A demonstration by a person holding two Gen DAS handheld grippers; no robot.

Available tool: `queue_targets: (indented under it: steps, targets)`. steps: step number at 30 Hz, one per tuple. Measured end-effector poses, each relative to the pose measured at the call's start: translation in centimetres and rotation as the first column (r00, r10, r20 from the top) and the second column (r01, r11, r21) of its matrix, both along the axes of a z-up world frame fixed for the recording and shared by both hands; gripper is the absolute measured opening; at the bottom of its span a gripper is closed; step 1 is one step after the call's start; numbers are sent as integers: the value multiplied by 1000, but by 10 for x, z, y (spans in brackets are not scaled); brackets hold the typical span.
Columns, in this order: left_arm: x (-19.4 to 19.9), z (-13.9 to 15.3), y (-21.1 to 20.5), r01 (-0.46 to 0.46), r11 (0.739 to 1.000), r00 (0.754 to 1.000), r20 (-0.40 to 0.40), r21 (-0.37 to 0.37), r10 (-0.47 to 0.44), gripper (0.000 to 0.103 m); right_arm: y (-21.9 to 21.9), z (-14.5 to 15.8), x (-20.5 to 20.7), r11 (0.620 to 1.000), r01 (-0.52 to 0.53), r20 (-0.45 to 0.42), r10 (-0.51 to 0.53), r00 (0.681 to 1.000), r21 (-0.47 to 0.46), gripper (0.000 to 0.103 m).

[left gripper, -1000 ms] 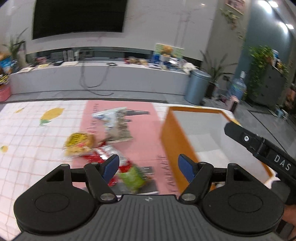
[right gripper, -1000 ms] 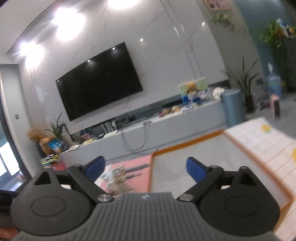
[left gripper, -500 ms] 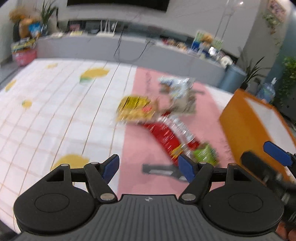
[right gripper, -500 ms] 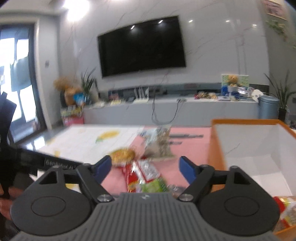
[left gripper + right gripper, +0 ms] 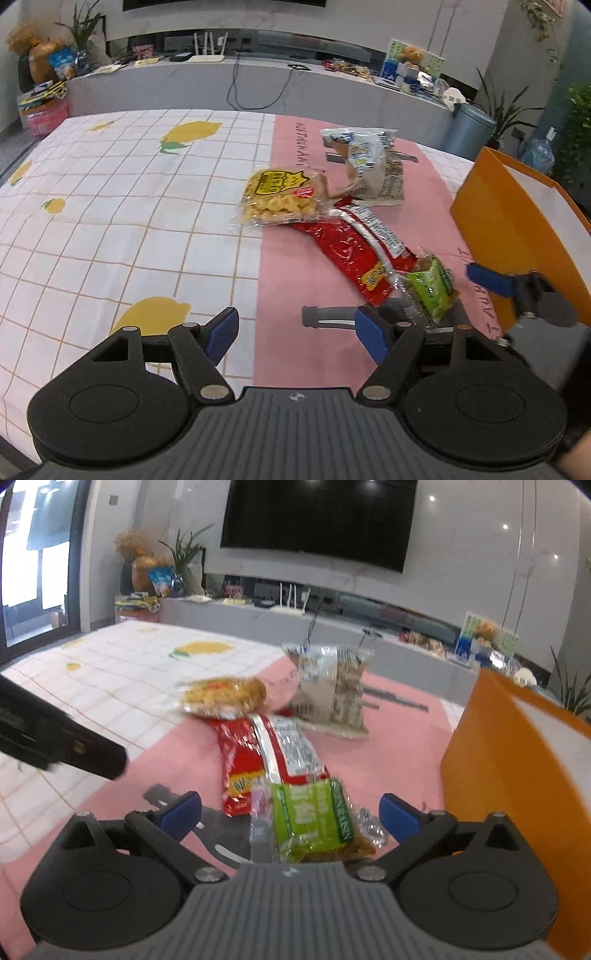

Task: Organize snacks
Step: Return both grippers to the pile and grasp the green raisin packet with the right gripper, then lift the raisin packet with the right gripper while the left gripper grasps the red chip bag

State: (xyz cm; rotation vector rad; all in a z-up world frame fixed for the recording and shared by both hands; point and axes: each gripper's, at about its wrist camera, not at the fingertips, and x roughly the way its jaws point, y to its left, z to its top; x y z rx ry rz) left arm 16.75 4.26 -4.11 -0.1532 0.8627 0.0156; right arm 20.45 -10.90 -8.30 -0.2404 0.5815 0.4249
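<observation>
Right gripper (image 5: 290, 810) jaws are opening, nearly full spread, with the green raisin packet (image 5: 314, 821) lying between the pads, not pinched. Left gripper (image 5: 295, 334) jaws apart, nothing between them, only tablecloth (image 5: 110, 221) under it.

Handling, my read: green packet is light, soft crinkly film, slippery, with lumpy contents. Take it across the filled body, not the clear sealed edge, which will likely fold and slip out. It lies just ahead of the right gripper's fingertips, touching the red packet's near end, so closing may drag that one too.

Count, from the left wrist view:
- 1 green raisin packet (image 5: 432, 286), right of the left gripper's right finger
- 1 red snack packet (image 5: 354, 251), just beyond it
- 1 yellow puffed-snack bag (image 5: 277, 197), further ahead
- 1 white-and-blue bag (image 5: 369, 162), furthest, partly upright and crumpled
- 1 orange box (image 5: 517, 236), right of both grippers, likely the destination

Four snacks are out on the cloth. The box interior is barely visible, so I can't tell whether anything is in it.
</observation>
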Motion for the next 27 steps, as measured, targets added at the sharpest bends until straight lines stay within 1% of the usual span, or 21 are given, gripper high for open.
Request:
queue_targets:
  steps: [3, 6, 8, 11, 12, 13, 14, 16, 18, 19, 21, 23, 27]
  targets:
    - [0, 0, -4, 12, 1000, 1000, 7, 24, -12, 84, 1, -9, 9, 1000, 14, -22, -14, 1000, 0, 100]
    - [0, -3, -6, 11, 999, 1000, -5, 30, -11, 84, 2, -12, 19, 1000, 9, -53, -8, 999, 17, 100]
    - [2, -6, -7, 8, 999, 1000, -20, 31, -7, 84, 2, -10, 20, 999, -24, -53, 26, 998, 38, 100]
    - [2, -8, -8, 4, 999, 1000, -27, 37, -3, 84, 4, -11, 21, 998, -50, -54, 52, 997, 42, 98]
    - [2, -8, -8, 4, 999, 1000, -27, 39, -3, 84, 4, -11, 20, 998, -48, -53, 50, 997, 40, 90]
    - [2, -8, -8, 3, 999, 1000, -27, 38, -2, 84, 5, -12, 20, 999, -43, -54, 45, 998, 29, 78]
    - [2, -8, -8, 4, 999, 1000, -28, 35, -3, 84, 5, -12, 20, 999, -46, -52, 47, 998, 19, 74]
    - [3, -8, -9, 8, 999, 999, -33, 31, -7, 84, 6, -11, 15, 999, -49, -28, 49, 998, -2, 55]
    - [3, -8, -11, 9, 999, 999, -34, 33, -8, 84, 8, -11, 11, 998, -48, -7, 47, 999, -29, 46]
    - [3, -7, -12, 10, 999, 999, -31, 35, -9, 84, 8, -11, 9, 998, -44, 4, 44, 999, -44, 34]
    - [3, -5, -14, 8, 999, 1000, -25, 34, -7, 84, 8, -10, 7, 997, -45, 11, 46, 999, -63, 33]
    - [3, -3, -17, 1, 1000, 1000, -21, 23, 0, 84, 6, -8, 5, 997, -41, 6, 42, 999, -60, 32]
    - [9, 2, -22, -9, 1000, 1000, -21, -29, 8, 84, -1, -4, 1, 999, -19, -5, 19, 1000, -50, 31]
